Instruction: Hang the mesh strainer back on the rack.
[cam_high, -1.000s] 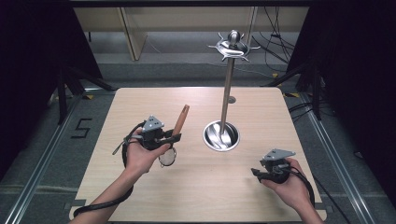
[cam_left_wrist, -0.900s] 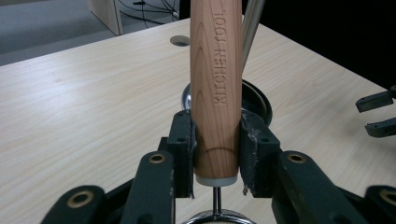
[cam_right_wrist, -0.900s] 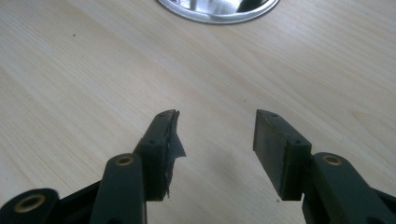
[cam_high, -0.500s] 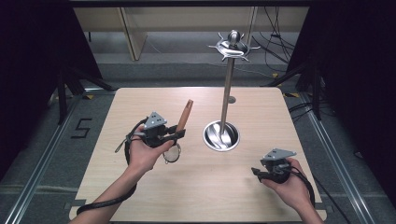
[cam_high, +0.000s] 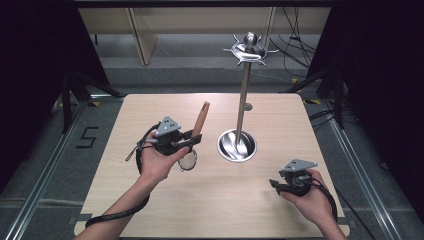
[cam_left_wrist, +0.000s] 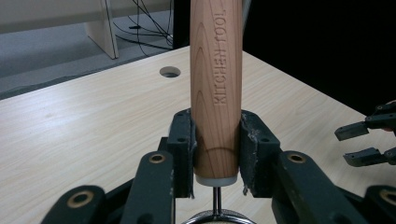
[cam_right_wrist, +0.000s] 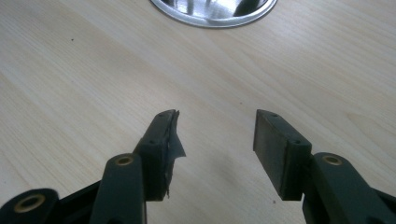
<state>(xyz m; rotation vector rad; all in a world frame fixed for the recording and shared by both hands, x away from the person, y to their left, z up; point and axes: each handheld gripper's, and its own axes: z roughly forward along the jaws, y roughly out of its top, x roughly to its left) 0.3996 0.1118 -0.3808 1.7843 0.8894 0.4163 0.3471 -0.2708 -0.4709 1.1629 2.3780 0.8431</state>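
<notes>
— What am I holding on the left right now?

— My left claw (cam_high: 192, 140) is clamping the wooden handle (cam_left_wrist: 216, 88) of a kitchen tool, pads pressing it from both sides near its lower end. In the high view the handle (cam_high: 201, 119) is pointing up and away toward the far side, tilting a little right, and the round metal head (cam_high: 188, 161) is hanging below the claw, just over the tabletop (cam_high: 150, 107).

— And the stand?

— The hanging stand (cam_high: 243, 95) is sitting to the right of the tool, its round base (cam_high: 236, 145) near my left claw and its hooked crown (cam_high: 249, 50) high above and farther off. So the tool's long axis is already running roughly along the pole, but the hooks are lying up and to the right of it.

— The right side?

— My right claw (cam_right_wrist: 217, 140) is standing wide with nothing in it, low over the near right tabletop, well apart from the tool. I'm judging the left hand is the one to lift and carry.
</notes>
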